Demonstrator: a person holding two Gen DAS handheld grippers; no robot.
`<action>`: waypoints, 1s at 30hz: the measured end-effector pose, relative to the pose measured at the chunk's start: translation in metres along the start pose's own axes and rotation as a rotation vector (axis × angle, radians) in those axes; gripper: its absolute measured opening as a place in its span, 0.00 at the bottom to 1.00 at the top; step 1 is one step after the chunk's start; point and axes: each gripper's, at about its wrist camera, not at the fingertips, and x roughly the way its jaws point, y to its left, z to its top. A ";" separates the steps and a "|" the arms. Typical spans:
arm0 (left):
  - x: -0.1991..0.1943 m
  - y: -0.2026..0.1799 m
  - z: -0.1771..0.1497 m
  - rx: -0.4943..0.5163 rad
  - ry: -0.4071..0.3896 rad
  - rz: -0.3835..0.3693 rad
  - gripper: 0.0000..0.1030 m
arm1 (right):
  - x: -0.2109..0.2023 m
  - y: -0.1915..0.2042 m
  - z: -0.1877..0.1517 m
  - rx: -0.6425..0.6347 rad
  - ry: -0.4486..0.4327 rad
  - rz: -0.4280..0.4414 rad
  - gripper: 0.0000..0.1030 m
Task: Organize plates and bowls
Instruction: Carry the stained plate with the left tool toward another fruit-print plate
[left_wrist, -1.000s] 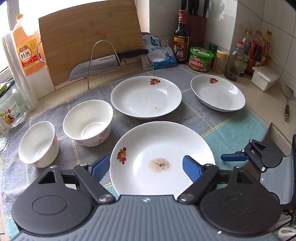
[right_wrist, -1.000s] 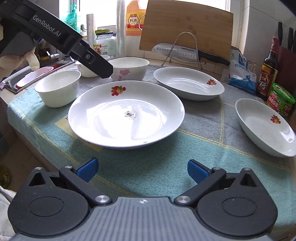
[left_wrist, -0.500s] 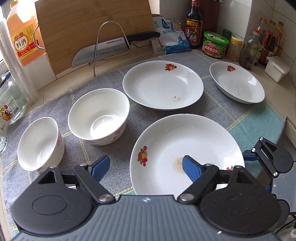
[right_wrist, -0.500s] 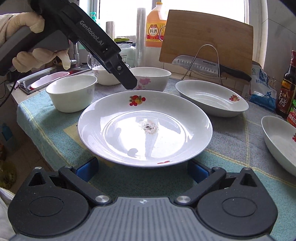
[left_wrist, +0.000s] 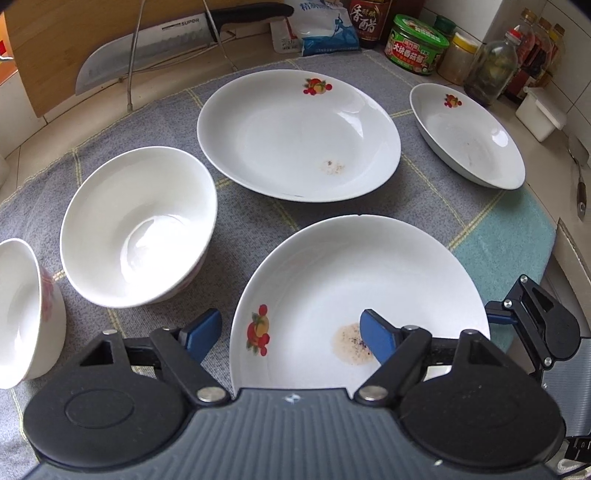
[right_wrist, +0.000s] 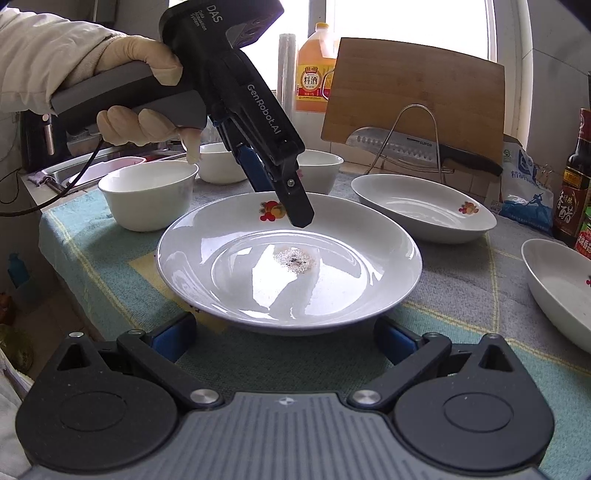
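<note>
Left-wrist view: knife (left_wrist: 144, 48) reads "SUPOR"; left hand-held gripper (left_wrist: 290, 332) spread, straddling the stained plate's (left_wrist: 369, 273) near-left rim on the bench cloth. Right-wrist view: "GenRobot.AI" and "DAS" on left unit; right hand-held gripper (right_wrist: 286, 338) spread, low at that plate's edge.

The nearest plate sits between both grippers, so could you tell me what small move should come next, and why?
Probably ease the left gripper down until its open fingers straddle the near plate rim, then close. It hangs just above that rim, while the right gripper, also open, faces the opposite edge at cloth level.
</note>
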 end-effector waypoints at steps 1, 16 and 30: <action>0.002 0.000 0.002 0.013 0.009 -0.008 0.71 | 0.000 0.000 0.000 -0.001 -0.002 0.001 1.00; 0.016 0.002 0.021 0.080 0.111 -0.059 0.65 | 0.007 0.000 0.003 -0.012 0.000 0.010 1.00; 0.022 0.004 0.030 0.094 0.166 -0.100 0.63 | 0.010 0.002 0.006 -0.016 0.013 -0.004 1.00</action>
